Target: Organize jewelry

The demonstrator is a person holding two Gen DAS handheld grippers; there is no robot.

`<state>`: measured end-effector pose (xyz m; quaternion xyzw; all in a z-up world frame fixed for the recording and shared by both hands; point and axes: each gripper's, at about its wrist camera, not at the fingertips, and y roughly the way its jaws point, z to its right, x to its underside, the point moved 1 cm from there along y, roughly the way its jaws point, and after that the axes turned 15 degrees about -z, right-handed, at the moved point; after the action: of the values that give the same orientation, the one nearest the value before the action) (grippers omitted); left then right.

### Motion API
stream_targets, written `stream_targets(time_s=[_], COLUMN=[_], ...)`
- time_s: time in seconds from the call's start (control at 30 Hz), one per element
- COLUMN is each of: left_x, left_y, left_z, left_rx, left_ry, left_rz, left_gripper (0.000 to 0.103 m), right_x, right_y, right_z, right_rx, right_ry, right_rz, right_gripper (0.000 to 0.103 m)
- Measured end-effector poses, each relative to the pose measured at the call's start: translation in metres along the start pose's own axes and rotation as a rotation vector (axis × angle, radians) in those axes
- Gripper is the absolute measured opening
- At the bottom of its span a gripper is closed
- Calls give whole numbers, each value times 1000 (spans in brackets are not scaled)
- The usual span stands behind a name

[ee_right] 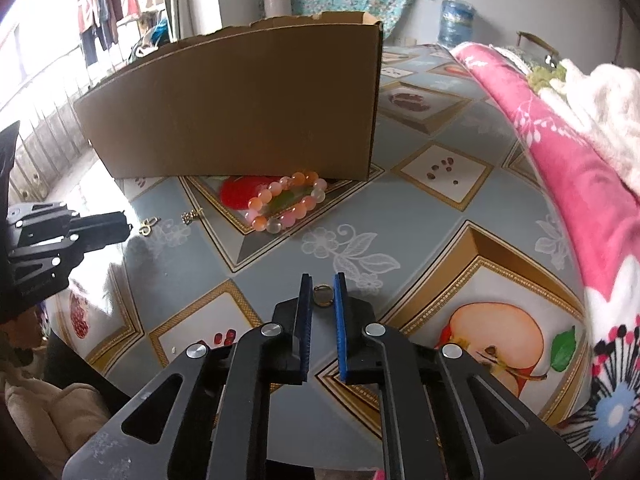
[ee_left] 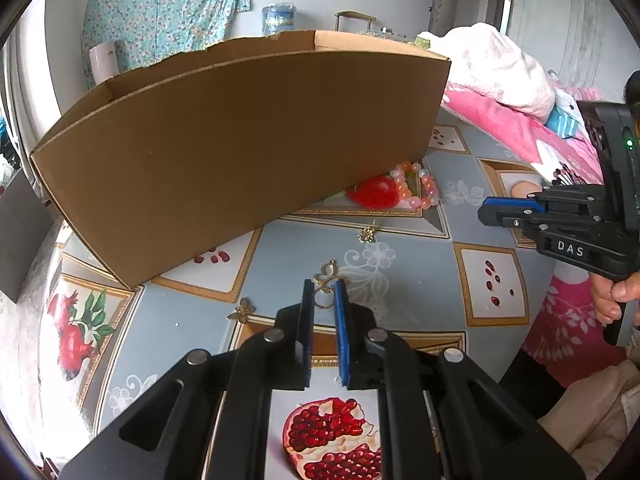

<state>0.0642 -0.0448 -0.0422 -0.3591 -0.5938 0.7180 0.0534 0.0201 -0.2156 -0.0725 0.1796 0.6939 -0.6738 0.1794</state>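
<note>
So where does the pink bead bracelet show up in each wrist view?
Left wrist: bead bracelet right of centre, at the cardboard box's lower right corner.
Right wrist: bead bracelet centre, just before the box's front wall.
Shared landmark: the red fruit print beside it.

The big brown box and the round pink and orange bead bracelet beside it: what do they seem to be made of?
The big brown box looks like plain cardboard: a matte brown face and a ragged, torn top edge. The round pink and orange bead bracelet looks like glass, stone or plastic: smooth, glossy, partly translucent beads with bright highlights. The pictures cannot settle which.
</note>
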Motion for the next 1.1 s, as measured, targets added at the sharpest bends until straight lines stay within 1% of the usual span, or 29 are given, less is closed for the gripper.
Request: stream_targets(time_s=[0.17,0.5,0.67,0.77,0.83,0.87,0.9,1.03,1.1], left_x=[1,8,5,5,6,6,6,7,7], left_y=[-13,-36,-51,-56,-55,-54,-52,-47,-46], left_z=[-1,-4,-6,-8,-8,-9,-9,-8,-9], left_rx=[-12,-31,-37,-40,-34,-30,-26,-16,-12], left_ry=[-3,-19,-26,-29,-35,-38,-41,-38,-39], left_rz=[33,78,122,141,141,138,131,117,116], left_gripper=[9,9,9,9,9,9,9,9,9], right_x=[2,-1,-7,-9,-8,-7,-5,0,1], right_y=[-4,-37,-57,-54,-40,-35,-31,-11,-4], right_z=[2,4,5,2,0,-1,-1,-8,-12], right_rx=[-19,-61,-78,-93,-86,-83,-79,-38,0], right_ry=[12,24,29,22,39,46,51,59,53], right_rz=[10,106,155,122,75,66,59,6,-9], right_gripper=[0,0,0,1,16,28,30,30,26])
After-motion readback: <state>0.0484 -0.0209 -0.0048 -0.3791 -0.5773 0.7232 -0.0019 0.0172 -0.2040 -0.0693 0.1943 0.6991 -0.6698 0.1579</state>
